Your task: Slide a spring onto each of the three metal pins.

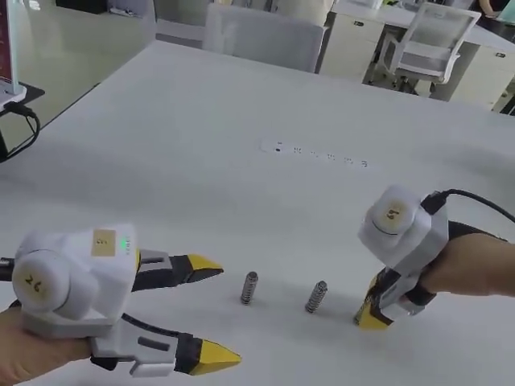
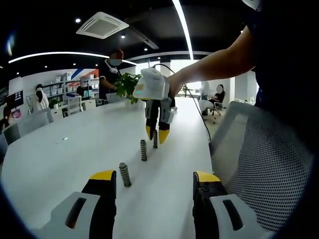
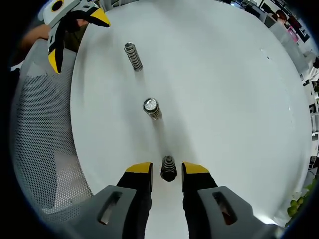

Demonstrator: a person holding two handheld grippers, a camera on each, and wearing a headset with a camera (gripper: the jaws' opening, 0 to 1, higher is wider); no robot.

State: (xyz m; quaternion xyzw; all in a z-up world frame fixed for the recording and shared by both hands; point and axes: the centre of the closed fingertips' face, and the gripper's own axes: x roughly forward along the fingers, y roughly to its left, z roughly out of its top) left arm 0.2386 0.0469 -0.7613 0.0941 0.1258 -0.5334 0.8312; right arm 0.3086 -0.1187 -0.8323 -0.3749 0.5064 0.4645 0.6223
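Open-plan office. Head view: a big white meeting table ran to 12 o'clock, w/ a grey chair back at 12, a white mesh swivel chair at 1 o'clock and low pale cabinets btwn them. Left gripper view: a ceiling cassette AC unit sat at 11 o'clock and an LED strip light at 12. A seated person was at 9 o'clock among desks, a leafy plant approx. centre, and another mesh chair back at 4.
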